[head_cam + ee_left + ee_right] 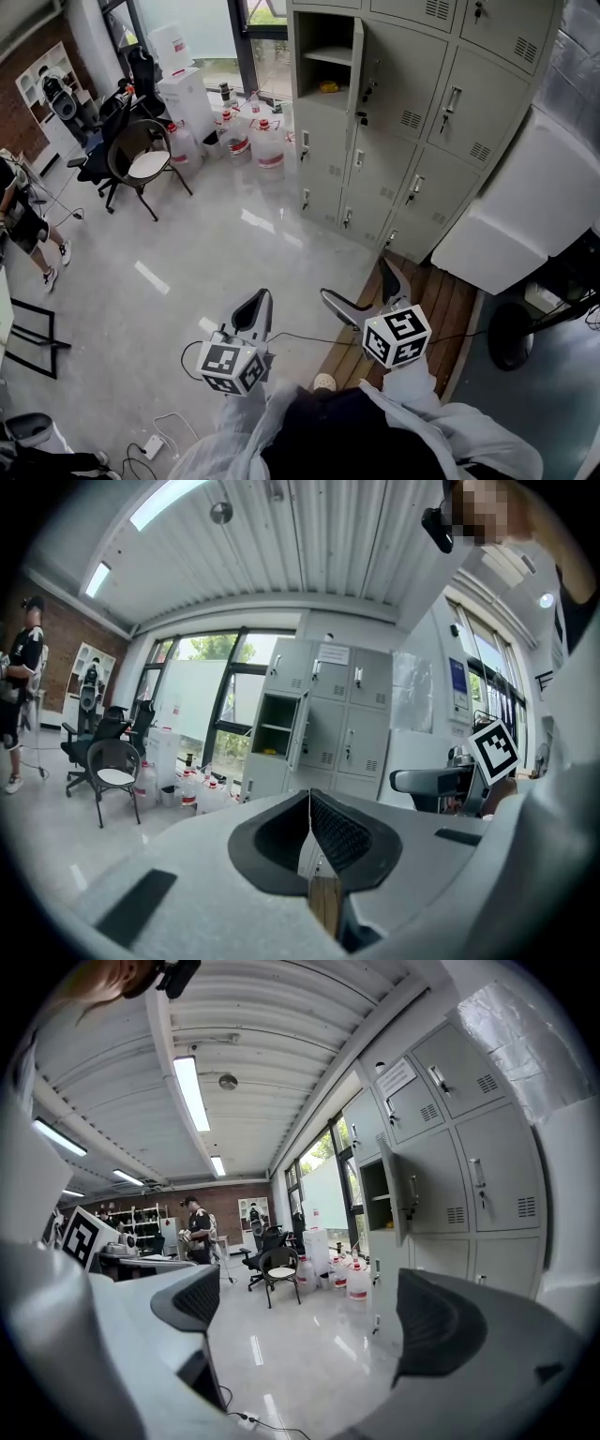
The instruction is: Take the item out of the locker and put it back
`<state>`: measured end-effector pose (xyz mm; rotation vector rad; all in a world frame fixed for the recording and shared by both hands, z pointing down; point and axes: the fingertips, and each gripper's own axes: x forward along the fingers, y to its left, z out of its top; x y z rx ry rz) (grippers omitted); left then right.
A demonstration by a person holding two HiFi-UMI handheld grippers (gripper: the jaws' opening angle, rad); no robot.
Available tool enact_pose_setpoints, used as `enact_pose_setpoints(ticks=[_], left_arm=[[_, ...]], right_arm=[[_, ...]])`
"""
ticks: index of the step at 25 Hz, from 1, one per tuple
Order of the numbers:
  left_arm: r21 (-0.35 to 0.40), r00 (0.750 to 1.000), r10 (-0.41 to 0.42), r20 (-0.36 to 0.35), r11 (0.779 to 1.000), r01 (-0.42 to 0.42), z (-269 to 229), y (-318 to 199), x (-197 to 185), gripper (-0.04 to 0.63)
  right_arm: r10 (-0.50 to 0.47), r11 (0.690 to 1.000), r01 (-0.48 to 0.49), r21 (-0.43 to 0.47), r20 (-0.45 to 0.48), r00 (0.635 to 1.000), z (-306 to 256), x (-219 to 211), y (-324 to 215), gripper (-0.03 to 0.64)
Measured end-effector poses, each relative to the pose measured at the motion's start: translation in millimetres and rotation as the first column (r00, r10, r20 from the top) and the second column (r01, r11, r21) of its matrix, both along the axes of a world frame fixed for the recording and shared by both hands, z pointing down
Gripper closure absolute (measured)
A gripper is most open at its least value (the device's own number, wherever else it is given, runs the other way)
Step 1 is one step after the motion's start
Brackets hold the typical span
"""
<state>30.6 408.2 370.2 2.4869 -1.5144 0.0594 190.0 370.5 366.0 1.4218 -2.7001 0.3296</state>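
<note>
A bank of grey lockers (pixel 412 122) stands ahead, and its upper left compartment (pixel 323 56) has its door (pixel 355 66) swung open. On that compartment's floor lies a small yellow item (pixel 328 86), also seen in the left gripper view as the yellow item (pixel 269 751). Both grippers are held low, well short of the lockers. My left gripper (pixel 255 315) is shut, its pads meeting with nothing between them (pixel 308 829). My right gripper (pixel 367 293) is open wide and empty, with only floor showing between its pads (pixel 319 1314). The open locker (pixel 380 1185) shows at its right.
Several water jugs (pixel 267 142) stand on the floor left of the lockers, next to a black office chair (pixel 141 164). A person (pixel 28 230) stands at the far left. A white unit (pixel 525 216) sits right of the lockers. Wooden flooring (pixel 441 309) and a cable (pixel 300 336) lie underfoot.
</note>
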Motion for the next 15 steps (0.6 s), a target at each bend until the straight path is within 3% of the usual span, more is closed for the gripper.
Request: enact_pose_setpoints(ticks=[15], left_arm=[[-0.02,0.999,-0.051,0.011,0.999,0.051,19,-15,-24,0.588]], right_arm=[[-0.058,0.998,0.059,-0.017,0.028,0.998,20,-19,-20,0.046]])
